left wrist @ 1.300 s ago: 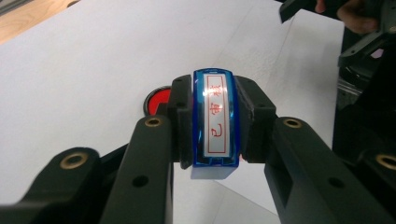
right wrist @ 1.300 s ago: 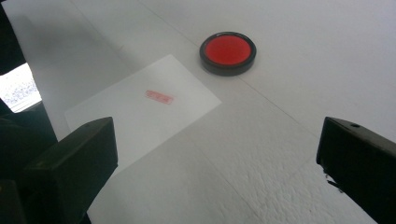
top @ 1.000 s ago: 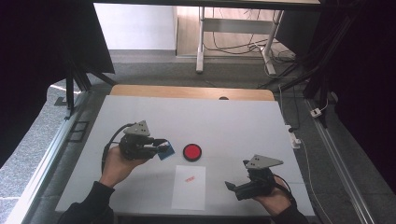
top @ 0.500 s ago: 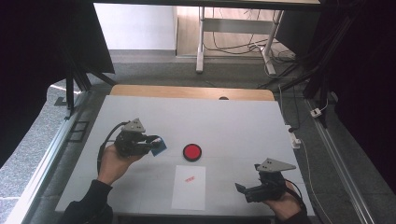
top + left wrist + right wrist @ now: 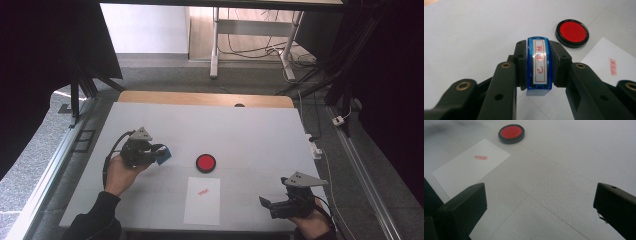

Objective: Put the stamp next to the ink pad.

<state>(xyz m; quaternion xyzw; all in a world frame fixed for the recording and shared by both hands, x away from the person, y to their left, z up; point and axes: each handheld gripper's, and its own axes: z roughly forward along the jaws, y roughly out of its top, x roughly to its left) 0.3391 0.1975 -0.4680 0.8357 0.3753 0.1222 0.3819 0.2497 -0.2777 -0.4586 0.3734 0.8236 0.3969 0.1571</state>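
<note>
Your left tool (image 5: 537, 72) grips a blue stamp (image 5: 539, 65) tightly between its jaws, above the counter (image 5: 250, 125) left of the red ink pad (image 5: 205, 163). Your right tool (image 5: 539, 205) stands wide and holds nothing. The left gripper view lets you read red characters on the stamp label; the paper (image 5: 202, 200) carries a red print (image 5: 481, 157).

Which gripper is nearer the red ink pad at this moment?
Left. The left gripper, shut on the blue stamp, sits just left of the ink pad. The right gripper, open, is nearer the table's front right edge, farther off.
</note>
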